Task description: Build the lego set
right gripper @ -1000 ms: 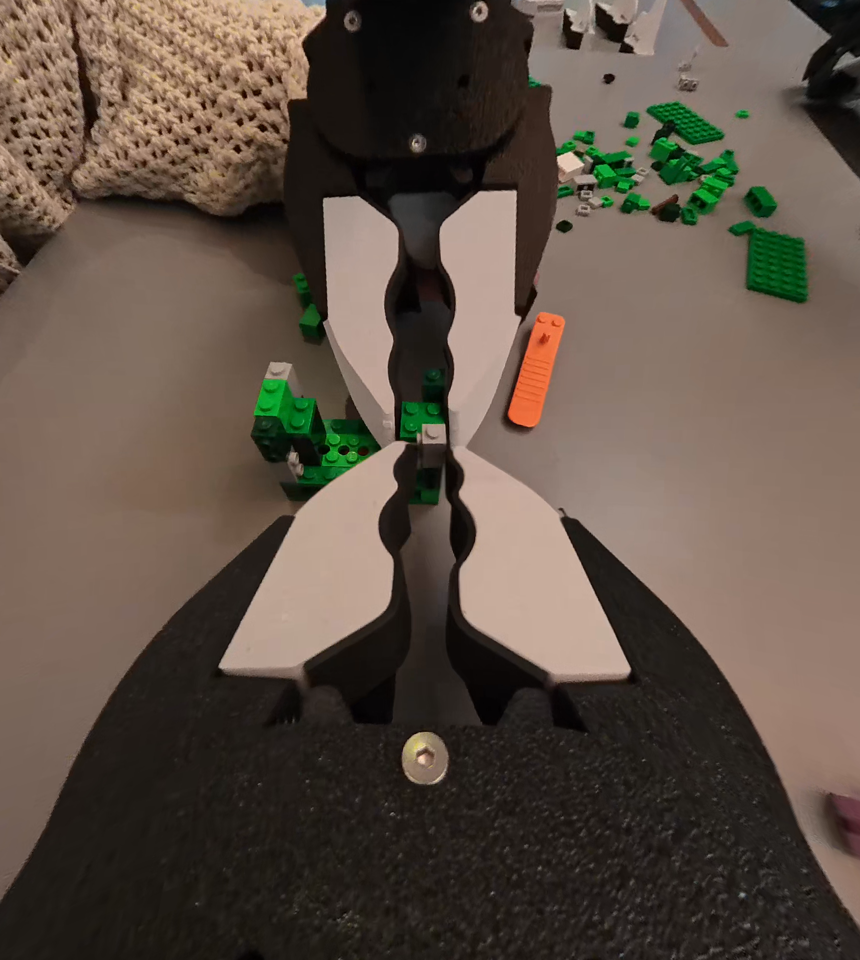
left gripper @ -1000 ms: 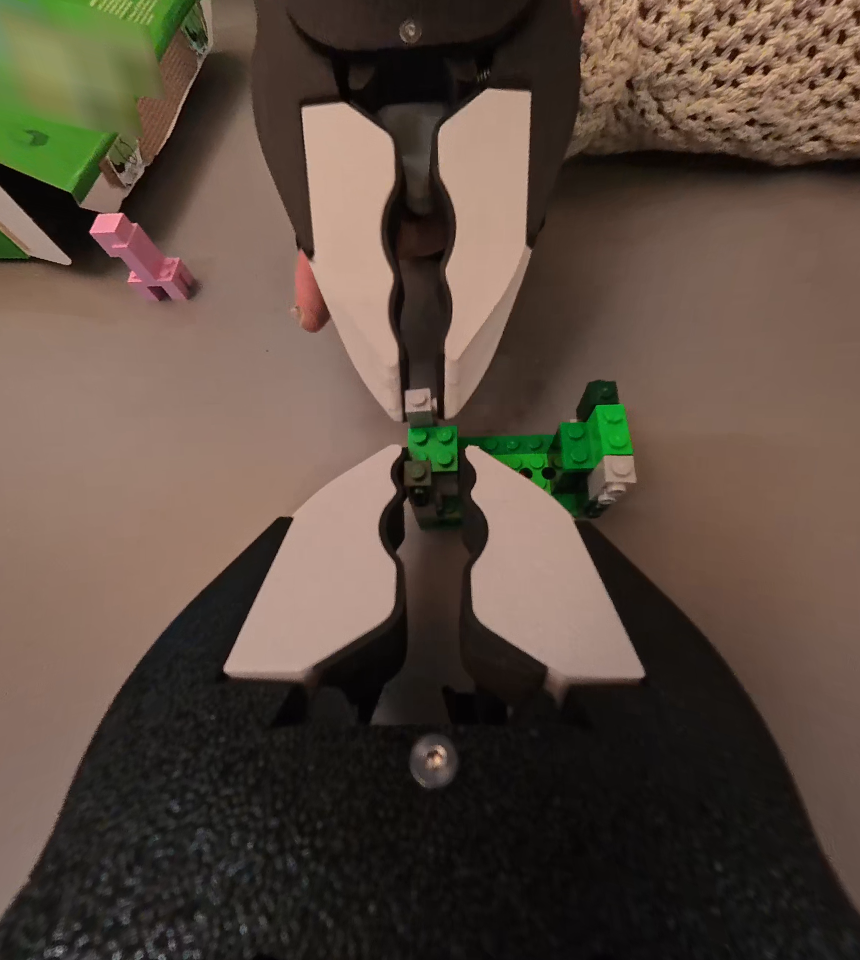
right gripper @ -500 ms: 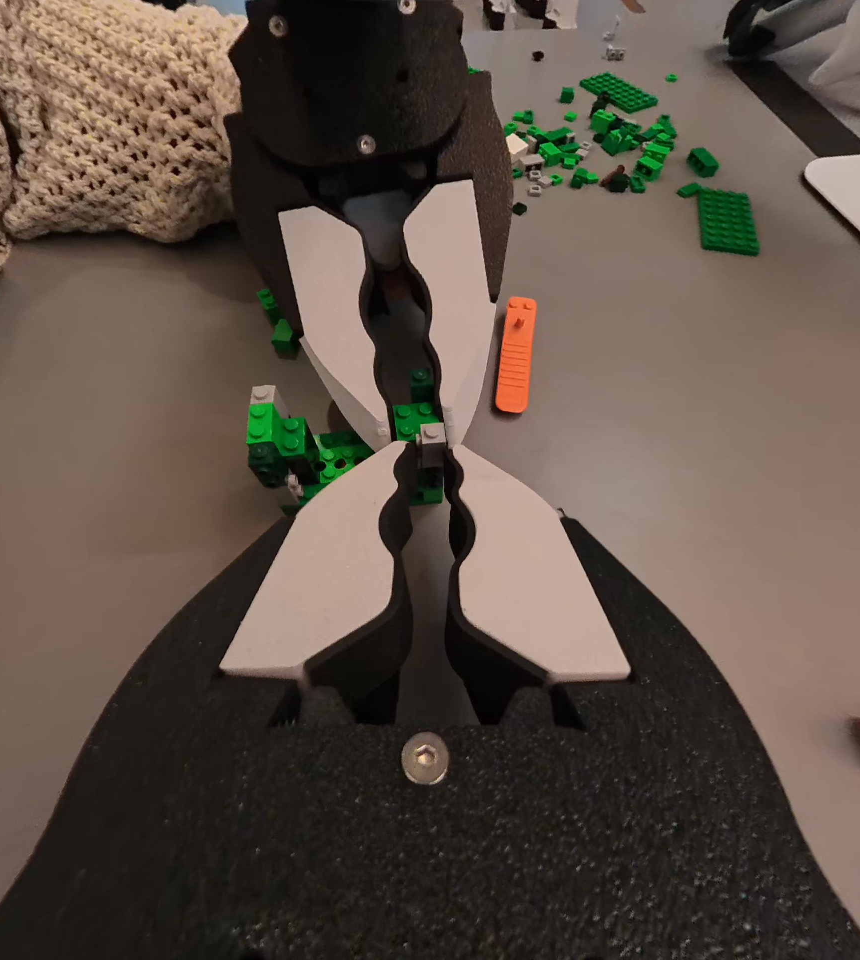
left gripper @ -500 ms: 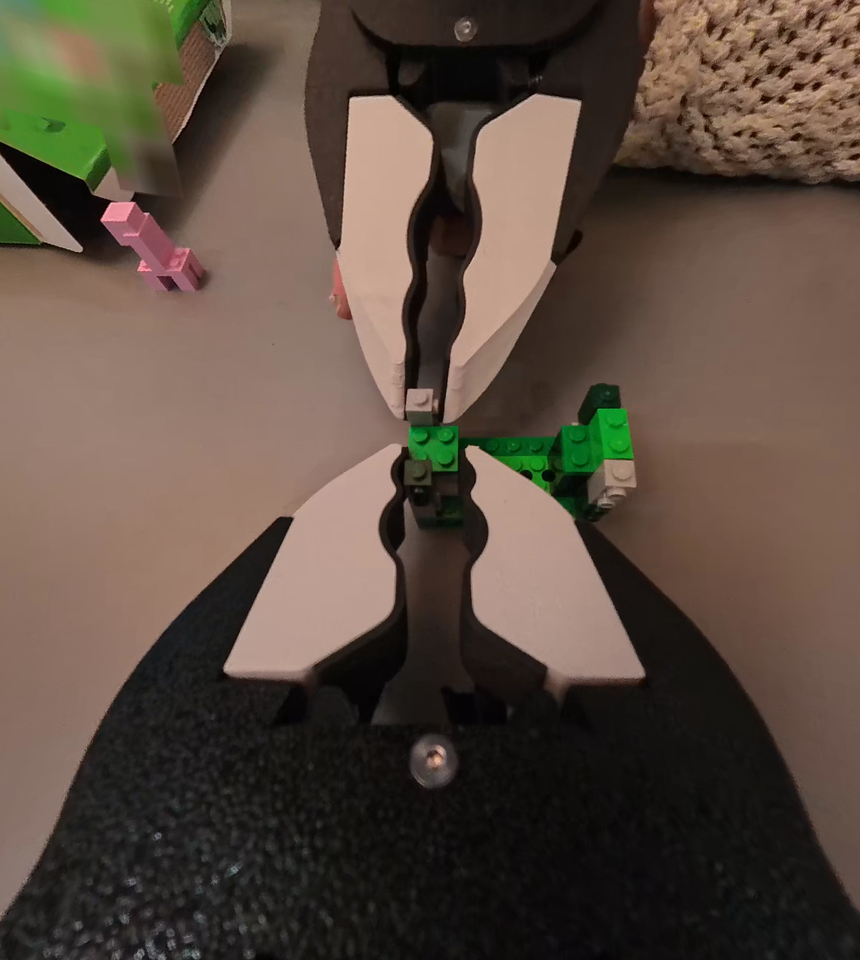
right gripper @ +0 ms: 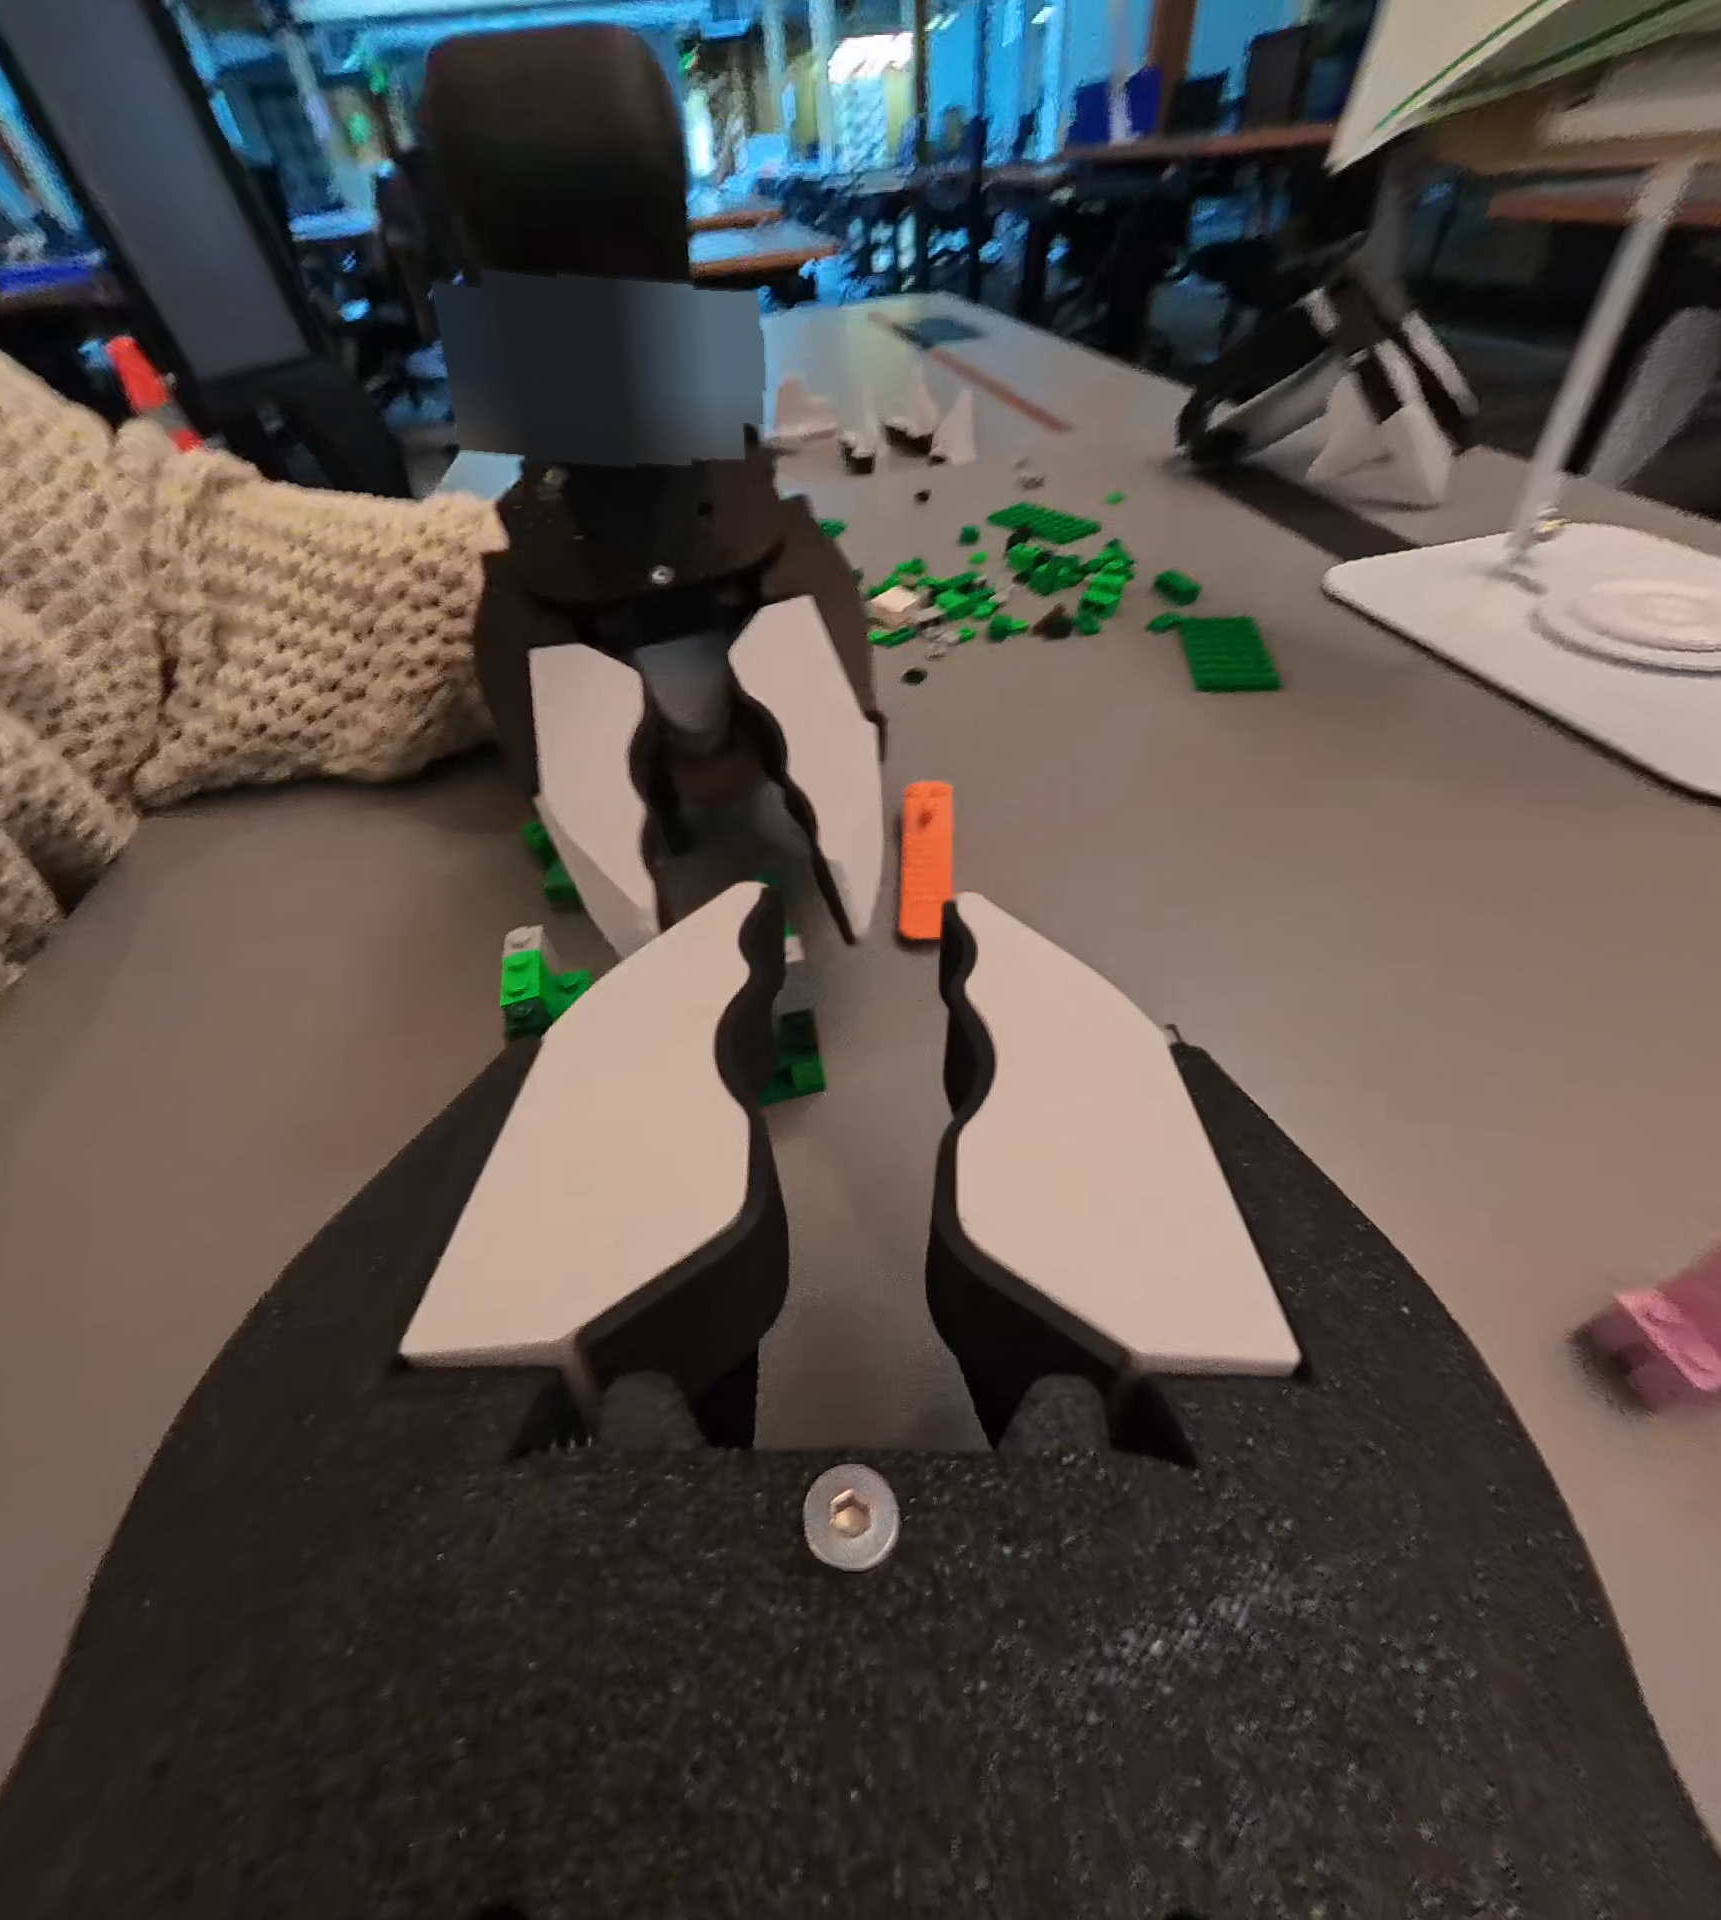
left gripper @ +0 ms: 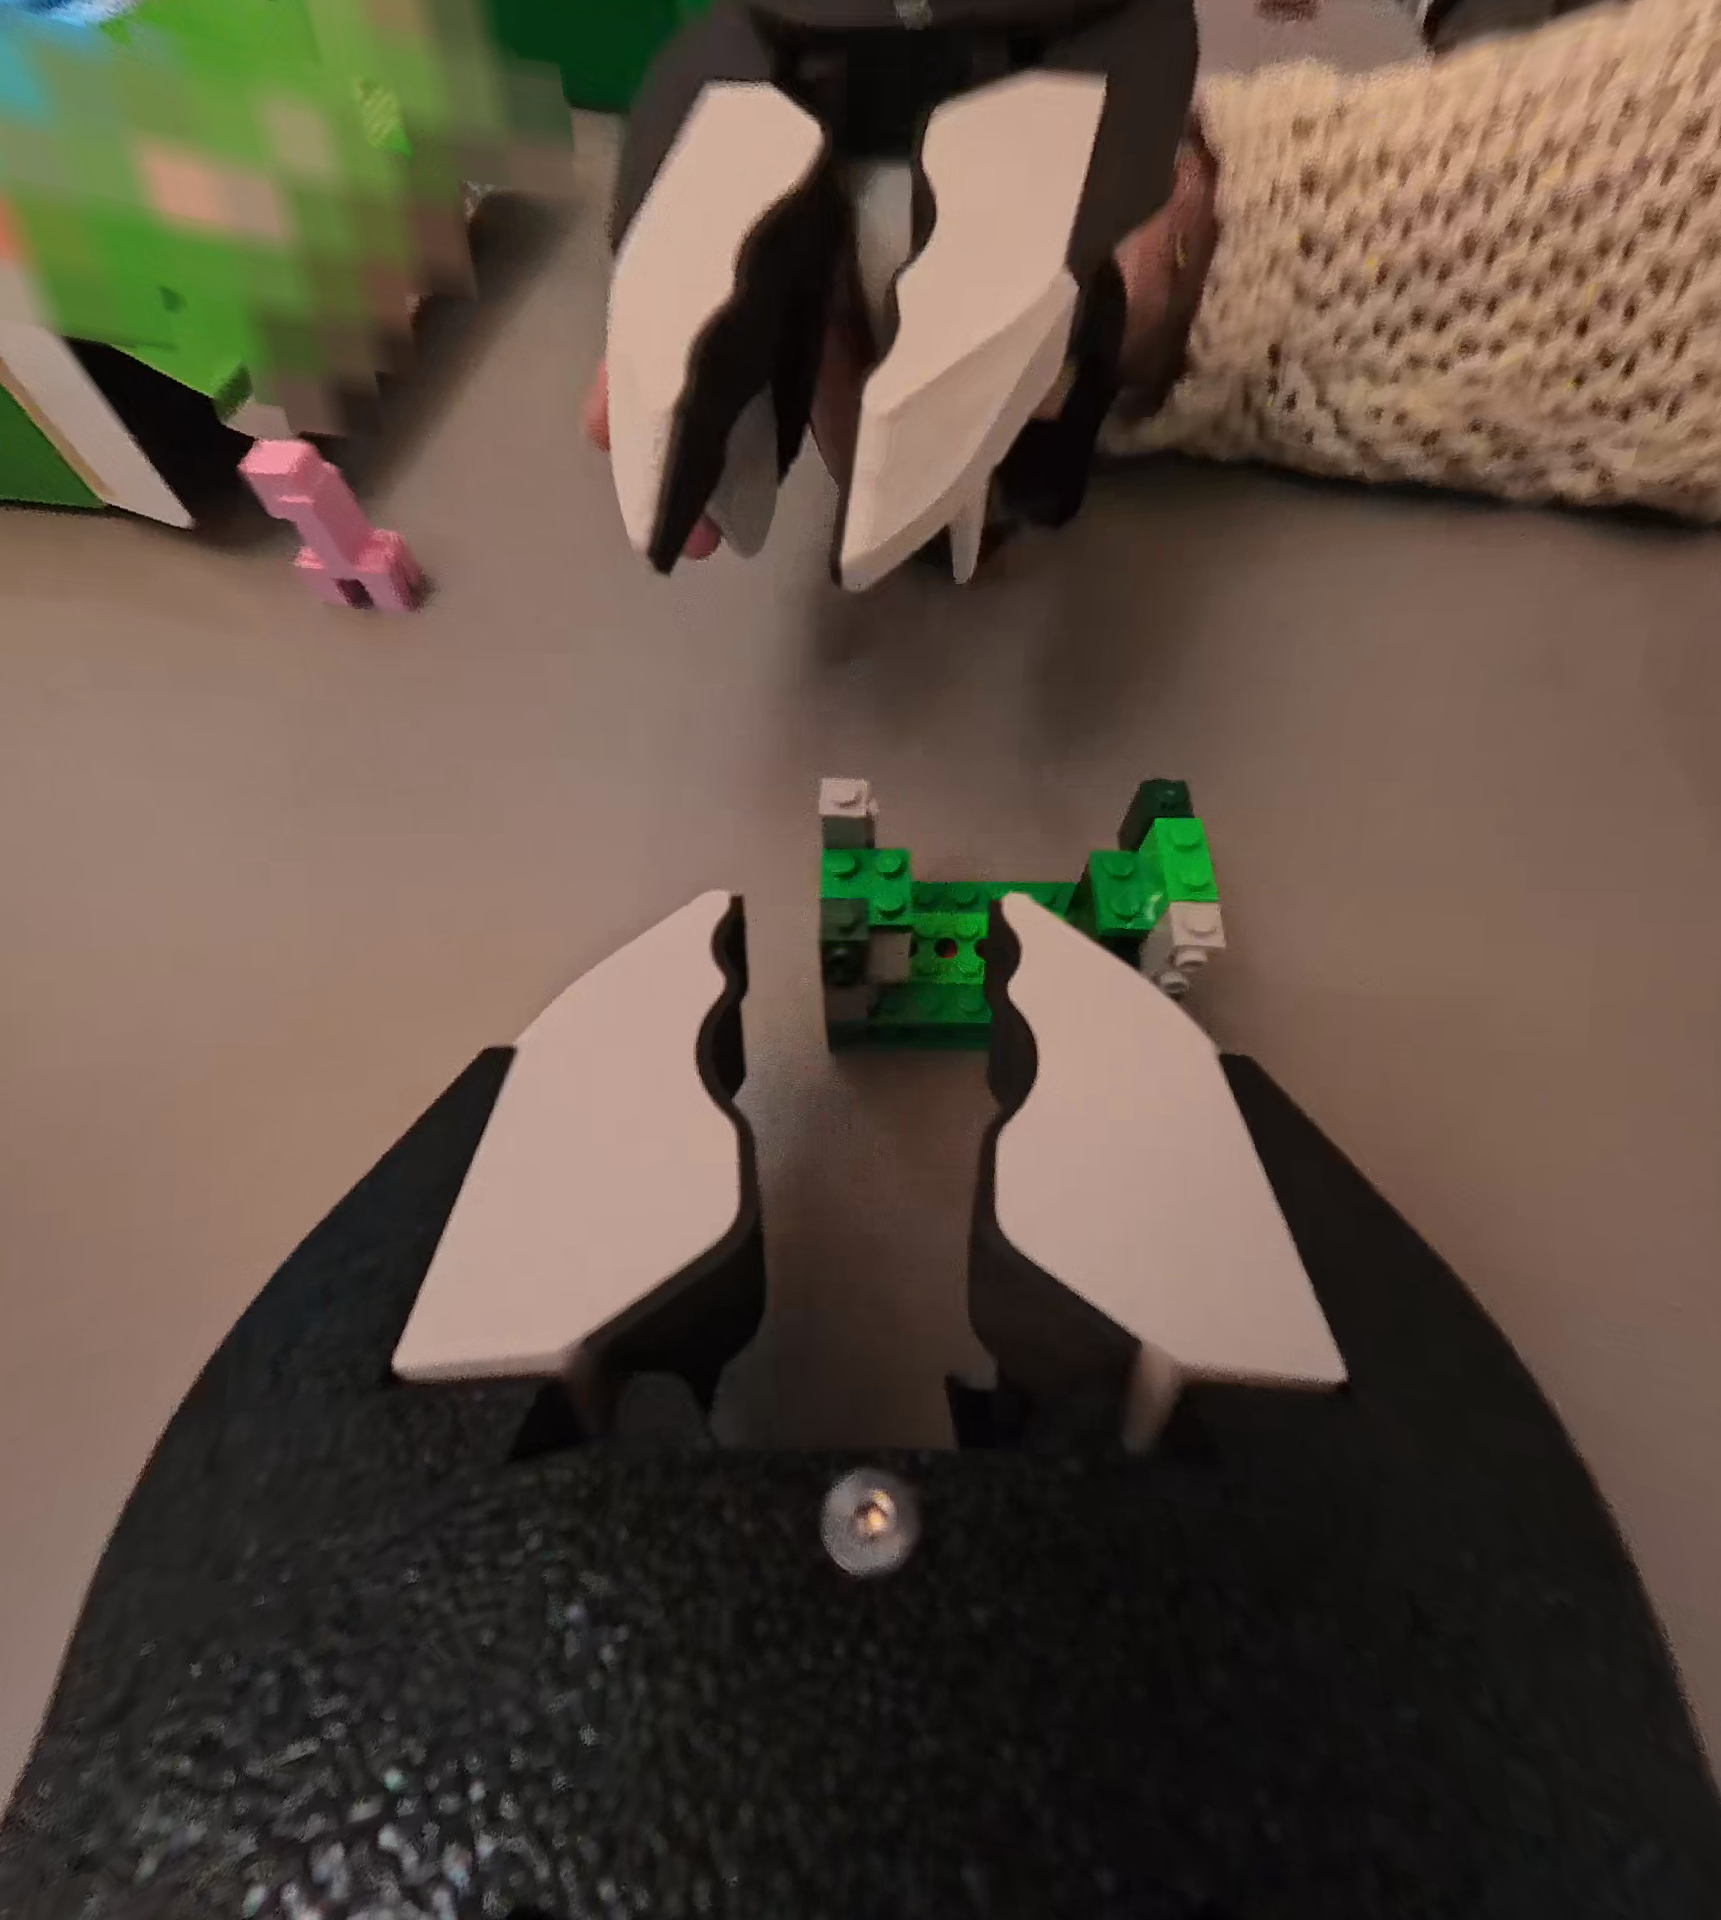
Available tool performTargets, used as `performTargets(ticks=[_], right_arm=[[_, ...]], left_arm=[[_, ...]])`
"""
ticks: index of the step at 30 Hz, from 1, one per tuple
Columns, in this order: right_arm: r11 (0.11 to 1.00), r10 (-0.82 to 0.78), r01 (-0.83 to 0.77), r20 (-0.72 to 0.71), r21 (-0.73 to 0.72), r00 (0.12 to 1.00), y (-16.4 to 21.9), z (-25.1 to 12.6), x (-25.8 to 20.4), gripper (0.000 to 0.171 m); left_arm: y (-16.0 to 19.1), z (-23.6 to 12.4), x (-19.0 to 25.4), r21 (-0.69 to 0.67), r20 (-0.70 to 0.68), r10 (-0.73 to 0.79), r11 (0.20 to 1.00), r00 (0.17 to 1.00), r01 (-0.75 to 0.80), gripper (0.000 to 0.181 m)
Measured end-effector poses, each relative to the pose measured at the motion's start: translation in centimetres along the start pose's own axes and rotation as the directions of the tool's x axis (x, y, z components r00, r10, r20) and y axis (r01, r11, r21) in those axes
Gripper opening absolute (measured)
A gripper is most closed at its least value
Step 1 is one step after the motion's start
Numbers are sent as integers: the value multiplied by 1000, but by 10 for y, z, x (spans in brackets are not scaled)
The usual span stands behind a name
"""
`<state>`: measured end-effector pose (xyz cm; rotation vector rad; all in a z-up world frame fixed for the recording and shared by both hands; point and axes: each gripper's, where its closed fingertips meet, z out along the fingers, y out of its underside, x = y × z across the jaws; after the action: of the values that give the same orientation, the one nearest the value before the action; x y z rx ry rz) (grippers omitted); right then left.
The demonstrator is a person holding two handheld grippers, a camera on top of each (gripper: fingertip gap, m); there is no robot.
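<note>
Both spread and empty, left gripper (left gripper: 866, 935) near, right gripper (left gripper: 752, 561) far, flanking green build (left gripper: 949, 925), probably leaving its grey brick (left gripper: 848, 816) seated.

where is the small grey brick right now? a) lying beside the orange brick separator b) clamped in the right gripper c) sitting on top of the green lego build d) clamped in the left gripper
c: the small grey brick sits atop one corner of the green lego build, while the left gripper and right gripper both hang open, clear of it.
</note>
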<state>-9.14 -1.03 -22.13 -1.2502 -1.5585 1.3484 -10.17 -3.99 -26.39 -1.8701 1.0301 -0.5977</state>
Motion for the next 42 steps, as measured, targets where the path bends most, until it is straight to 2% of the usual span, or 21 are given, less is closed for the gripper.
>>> performTargets(ticks=[1, 4, 7, 9, 11, 13, 15, 17, 18, 21, 26, 33, 36, 39, 42], right_arm=[[1000, 3, -1, -47, 27, 999, -3, -3, 6, 29], [988, -17, 53, -241, 143, 970, -15, -20, 21, 34], [961, -55, 164, -428, 221, 902, -24, -42, 20, 33], [936, -88, 254, -540, 242, 837, -29, -55, 16, 32], [923, -124, 312, -594, 224, 795, -30, -59, 8, 30], [918, -166, 350, -621, 187, 766, -28, -56, 3, 30], [917, -201, 369, -625, 150, 754, -27, -52, 0, 30], [918, -222, 377, -626, 124, 747, -25, -49, 0, 29], [918, -225, 379, -626, 122, 747, -25, -48, 0, 29], [920, -204, 365, -627, 139, 752, -26, -50, 1, 28], [927, -152, 329, -622, 181, 768, -28, -52, 3, 27], [929, -133, 311, -604, 200, 786, -28, -50, 1, 27], [931, -143, 313, -596, 190, 790, -28, -47, 0, 27], [930, -144, 312, -586, 196, 798, -29, -45, -2, 27], [922, -157, 331, -585, 203, 795, -31, -42, -4, 26]], left_arm=[[-5, -7, -3, 42, 17, -18, 999, 1000, 17, 45], [-24, -41, -24, 236, 195, -63, 972, 979, 16, 49], [-29, -94, -44, 397, 477, -117, 913, 871, -95, 44], [-20, -123, -47, 428, 605, -155, 890, 781, -155, 40], [-5, -130, -41, 377, 646, -127, 910, 752, -171, 39], [3, -129, -32, 309, 642, -54, 931, 765, -193, 39], [5, -123, -16, 240, 575, 62, 940, 815, -241, 33], [8, -115, 7, 183, 427, 172, 945, 888, -272, 21], [13, -112, 20, 152, 328, 201, 953, 923, -262, 21], [39, -106, 43, 9, 118, 174, 984, 978, -176, 25], [80, -94, 55, -230, 43, 154, 963, 987, -141, 26], [84, -87, 56, -247, 47, 111, 964, 993, -96, 12], [84, -87, 50, -267, 92, 158, 955, 983, -129, 7], [75, -89, 39, -250, 183, 250, 947, 951, -201, 7], [47, -94, 26, -134, 338, 298, 954, 893, -268, 7]])
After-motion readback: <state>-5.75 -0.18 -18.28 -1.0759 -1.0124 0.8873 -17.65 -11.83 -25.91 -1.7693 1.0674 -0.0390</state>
